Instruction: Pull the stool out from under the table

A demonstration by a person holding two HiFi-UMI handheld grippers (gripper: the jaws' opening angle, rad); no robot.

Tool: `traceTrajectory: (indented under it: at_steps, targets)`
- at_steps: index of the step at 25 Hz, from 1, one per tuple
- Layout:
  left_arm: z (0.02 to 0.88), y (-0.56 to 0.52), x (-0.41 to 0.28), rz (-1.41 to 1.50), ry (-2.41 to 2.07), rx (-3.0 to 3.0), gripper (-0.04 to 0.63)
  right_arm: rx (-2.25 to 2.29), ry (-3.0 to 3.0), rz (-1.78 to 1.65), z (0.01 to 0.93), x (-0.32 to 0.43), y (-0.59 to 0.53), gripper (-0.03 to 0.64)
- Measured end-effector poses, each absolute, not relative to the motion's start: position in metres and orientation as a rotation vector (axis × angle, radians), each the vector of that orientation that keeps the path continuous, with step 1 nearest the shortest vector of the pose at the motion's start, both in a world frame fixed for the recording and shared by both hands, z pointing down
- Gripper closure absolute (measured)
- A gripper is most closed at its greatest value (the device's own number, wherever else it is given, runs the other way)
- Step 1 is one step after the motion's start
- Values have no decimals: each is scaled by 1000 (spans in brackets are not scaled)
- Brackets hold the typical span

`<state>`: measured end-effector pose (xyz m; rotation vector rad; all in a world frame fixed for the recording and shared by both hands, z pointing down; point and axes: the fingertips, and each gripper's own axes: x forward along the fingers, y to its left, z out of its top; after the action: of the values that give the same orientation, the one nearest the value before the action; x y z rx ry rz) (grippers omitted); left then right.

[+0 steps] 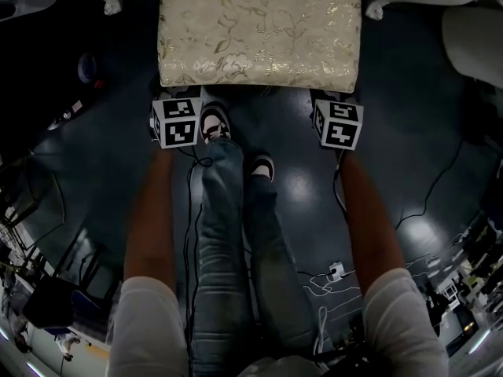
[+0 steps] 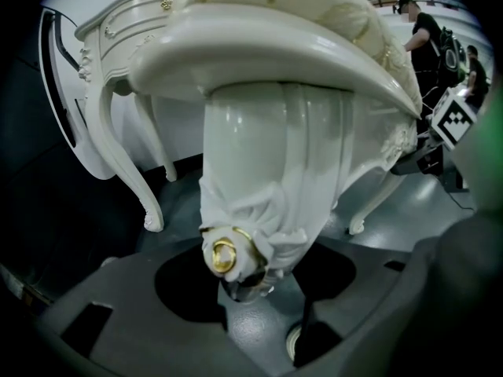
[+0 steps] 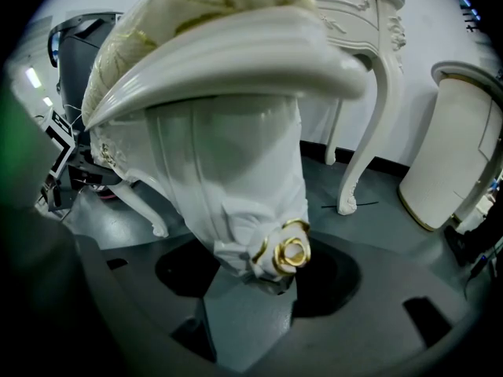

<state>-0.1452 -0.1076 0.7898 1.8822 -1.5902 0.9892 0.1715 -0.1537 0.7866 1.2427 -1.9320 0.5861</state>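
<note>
The stool [image 1: 259,30], with a cream floral cushion and white carved legs, stands on the dark floor in front of me. My left gripper [image 1: 177,99] is at its near left corner and my right gripper [image 1: 336,99] at its near right corner. The seat edge hides both sets of tips. In the left gripper view the left gripper [image 2: 247,289] is shut on the stool's front left leg [image 2: 267,179], just under a gold rosette. The right gripper [image 3: 271,281] holds the front right leg [image 3: 236,179] the same way.
The white table's curved legs [image 1: 110,2] [image 1: 373,6] flank the stool's far end, and its drawer front [image 2: 118,30] [image 3: 369,22] lies behind. A white panel [image 1: 475,45] stands at the right. My feet [image 1: 214,124] are just behind the stool. Cables [image 1: 330,277] trail on the floor.
</note>
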Motion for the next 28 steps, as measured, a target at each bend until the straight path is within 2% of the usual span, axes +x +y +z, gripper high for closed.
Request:
traceTrajectory:
  at_steps: [28]
  targets:
    - [788, -104, -144, 973, -1598, 1832, 337, 1205, -1892, 600, 789, 172, -153, 354]
